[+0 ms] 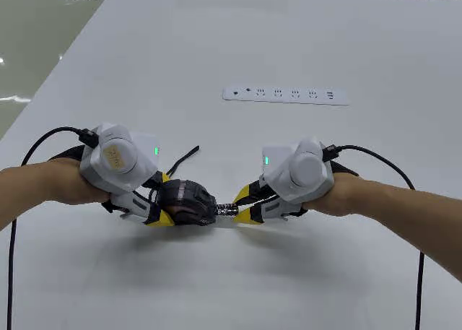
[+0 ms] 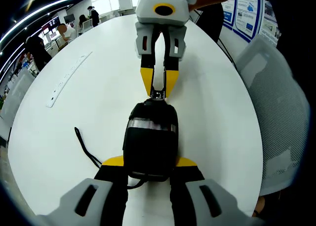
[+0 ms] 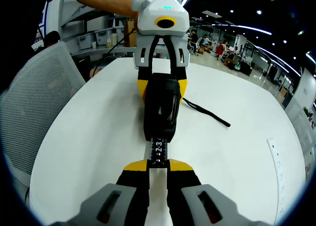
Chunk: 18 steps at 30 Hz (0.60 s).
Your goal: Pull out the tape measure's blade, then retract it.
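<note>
- The white table carries everything. The work sits at its near edge, close to the person, probably so both arms can pull straight apart.
- A white power strip lies flat, well behind the work and apart from it.
- The left tongs are closed around the rear of the tape measure, one jaw on each flat side of the black case. In my judgement this grip serves as an anchor, so the case cannot slide when the other end is pulled.
- The right tongs face the left ones head-on. Their jaws are drawn narrow and pinch the blade's tip between the yellow pads.
- The tape measure rests low on the table between the two tongs, with its mouth turned towards the right tongs so the pull runs along the blade's own line.
- Its black wrist strap trails loose on the table beside the case, clear of both grips.
- The blade shows a short stretch with printed numbers between case and pads. The pull-out looks barely begun, and retraction is not yet done.
</note>
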Motion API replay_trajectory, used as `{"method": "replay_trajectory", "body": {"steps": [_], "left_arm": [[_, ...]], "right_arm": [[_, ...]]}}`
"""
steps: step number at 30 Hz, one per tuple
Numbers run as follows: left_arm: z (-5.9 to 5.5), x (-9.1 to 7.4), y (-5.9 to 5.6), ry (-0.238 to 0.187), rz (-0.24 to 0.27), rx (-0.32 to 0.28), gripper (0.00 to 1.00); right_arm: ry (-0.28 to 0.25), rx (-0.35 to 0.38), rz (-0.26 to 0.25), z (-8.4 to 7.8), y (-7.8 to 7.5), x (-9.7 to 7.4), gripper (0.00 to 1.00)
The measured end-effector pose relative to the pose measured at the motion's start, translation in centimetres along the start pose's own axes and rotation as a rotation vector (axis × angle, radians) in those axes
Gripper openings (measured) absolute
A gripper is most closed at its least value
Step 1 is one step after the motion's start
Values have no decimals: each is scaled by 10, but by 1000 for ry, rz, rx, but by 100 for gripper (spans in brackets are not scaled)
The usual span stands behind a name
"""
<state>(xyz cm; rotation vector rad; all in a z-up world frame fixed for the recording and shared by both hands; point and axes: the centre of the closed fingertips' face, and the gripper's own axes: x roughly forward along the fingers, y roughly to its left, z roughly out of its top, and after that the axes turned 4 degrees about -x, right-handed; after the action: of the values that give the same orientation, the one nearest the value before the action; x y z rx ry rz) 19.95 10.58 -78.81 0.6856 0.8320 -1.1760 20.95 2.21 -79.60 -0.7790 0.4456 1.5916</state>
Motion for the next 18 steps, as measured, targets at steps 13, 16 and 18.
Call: {"method": "replay_trajectory", "body": {"steps": [13,16,18], "left_arm": [[0,0,0,5,4,-1,27],[0,0,0,6,4,-1,27],[0,0,0,6,5,0,27]], "right_arm": [[2,-3,0,-5,0,-5,11],[0,-2,1,-5,1,-6,11],[-1,-2,1,-6,1,-6,11]]}}
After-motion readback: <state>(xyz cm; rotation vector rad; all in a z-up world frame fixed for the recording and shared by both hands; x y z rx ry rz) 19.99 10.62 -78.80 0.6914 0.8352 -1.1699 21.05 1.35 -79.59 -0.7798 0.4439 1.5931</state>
